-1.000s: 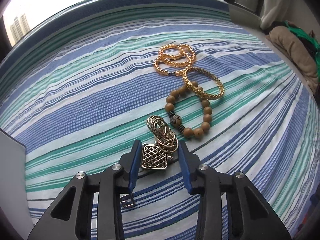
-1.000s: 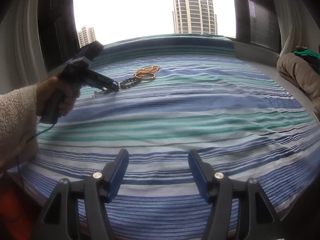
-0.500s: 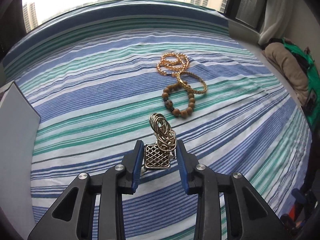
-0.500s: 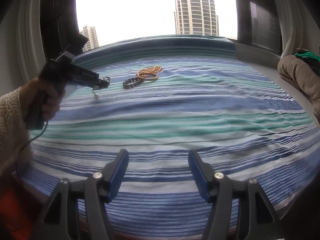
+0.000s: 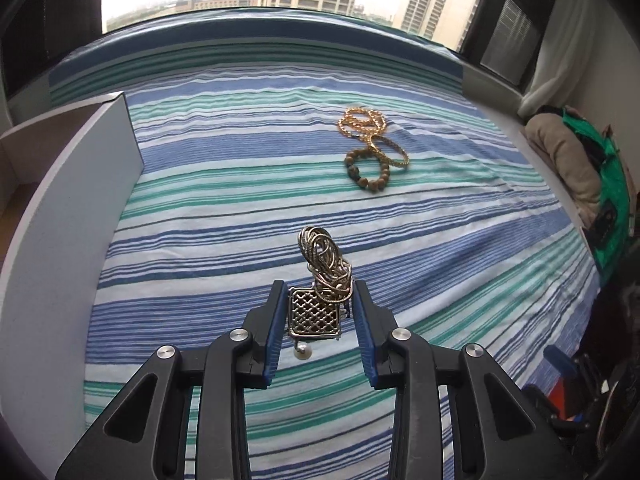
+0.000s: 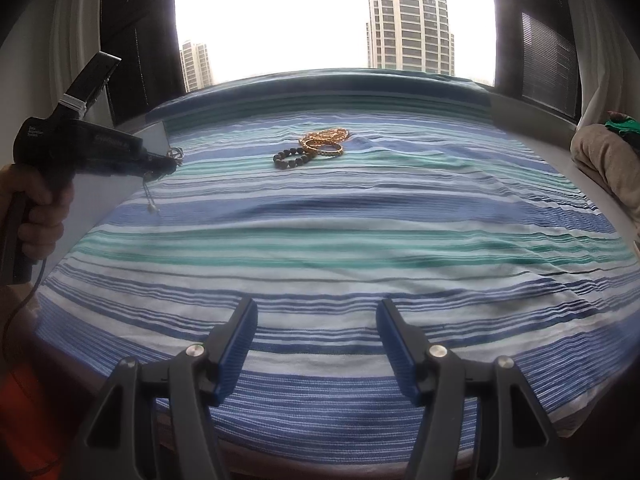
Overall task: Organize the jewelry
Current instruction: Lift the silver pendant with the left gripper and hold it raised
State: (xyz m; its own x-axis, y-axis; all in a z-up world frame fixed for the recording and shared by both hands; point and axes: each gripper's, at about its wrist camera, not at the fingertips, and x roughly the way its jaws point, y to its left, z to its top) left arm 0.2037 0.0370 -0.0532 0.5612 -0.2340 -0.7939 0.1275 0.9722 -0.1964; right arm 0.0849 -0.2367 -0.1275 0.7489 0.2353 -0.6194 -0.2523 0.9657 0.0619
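Low in the left wrist frame, your left gripper (image 5: 320, 316) clamps the lattice pendant necklace (image 5: 316, 312), mid-carry. At far left stands the white box (image 5: 60, 208); next, I judge, carry it over and release. Your right gripper (image 6: 316, 344) gapes wide, empty.

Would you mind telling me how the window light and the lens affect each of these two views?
Right wrist view: the window is blown out to white, the left gripper reads as a dark, slightly blurred silhouette, and the striped bedspread bulges from fisheye distortion. Left wrist view: exposure is more even, the necklace between the fingers is sharp, and the frame corners darken.
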